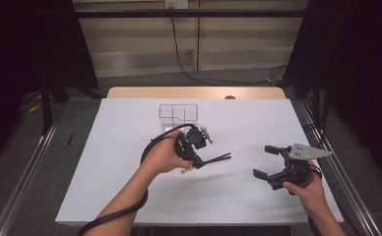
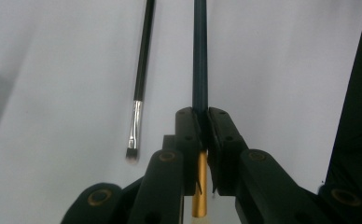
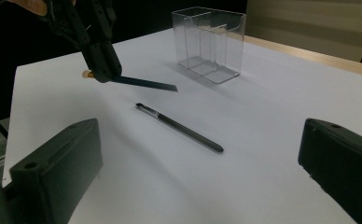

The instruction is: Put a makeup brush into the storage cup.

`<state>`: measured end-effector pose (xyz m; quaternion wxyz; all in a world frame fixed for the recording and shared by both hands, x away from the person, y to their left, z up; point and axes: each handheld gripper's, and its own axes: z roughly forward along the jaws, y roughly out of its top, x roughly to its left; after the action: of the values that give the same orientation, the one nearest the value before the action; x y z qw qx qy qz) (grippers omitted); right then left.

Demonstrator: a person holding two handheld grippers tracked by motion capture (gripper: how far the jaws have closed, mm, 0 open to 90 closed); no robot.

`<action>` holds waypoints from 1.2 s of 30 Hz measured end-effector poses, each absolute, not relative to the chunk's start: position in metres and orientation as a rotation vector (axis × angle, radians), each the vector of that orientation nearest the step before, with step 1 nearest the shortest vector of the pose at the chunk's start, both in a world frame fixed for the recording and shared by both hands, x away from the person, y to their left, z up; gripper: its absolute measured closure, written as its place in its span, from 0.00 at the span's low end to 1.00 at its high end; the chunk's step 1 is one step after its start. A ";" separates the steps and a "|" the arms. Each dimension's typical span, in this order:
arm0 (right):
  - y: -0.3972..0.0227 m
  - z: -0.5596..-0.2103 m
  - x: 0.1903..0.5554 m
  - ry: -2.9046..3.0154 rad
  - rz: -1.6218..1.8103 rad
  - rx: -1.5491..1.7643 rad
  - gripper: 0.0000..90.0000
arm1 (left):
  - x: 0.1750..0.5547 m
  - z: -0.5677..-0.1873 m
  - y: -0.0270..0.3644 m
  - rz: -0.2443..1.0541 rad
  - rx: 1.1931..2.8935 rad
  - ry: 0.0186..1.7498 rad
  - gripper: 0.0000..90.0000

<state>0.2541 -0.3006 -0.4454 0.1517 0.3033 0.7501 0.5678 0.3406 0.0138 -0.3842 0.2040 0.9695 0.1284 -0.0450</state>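
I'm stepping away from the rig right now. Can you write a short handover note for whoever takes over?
Left gripper: shut on the dark-handled brush, lifted off the table, its gold ferrule behind the jaws.
Right gripper: open, holding nothing, aimed at the second brush.
Second brush: lying flat on the white table.
Clear organizer: upright at the far side, with nothing visible in it.
Done: one brush picked up.
Left: probably put both brushes into the organizer.
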 end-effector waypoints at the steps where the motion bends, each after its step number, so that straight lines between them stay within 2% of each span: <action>1: -0.298 -0.444 0.256 2.171 1.626 0.862 0.00 | 0.340 -0.383 0.012 -0.127 2.707 0.347 0.93; 36: -0.262 -0.432 0.275 2.483 1.440 0.820 0.00 | 0.330 -0.377 -0.013 -0.146 2.720 0.250 0.93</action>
<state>0.2745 -0.2625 -0.4315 0.0779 0.2739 0.8293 0.4808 0.3299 -0.0134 -0.3767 0.2017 0.9739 0.0896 -0.0523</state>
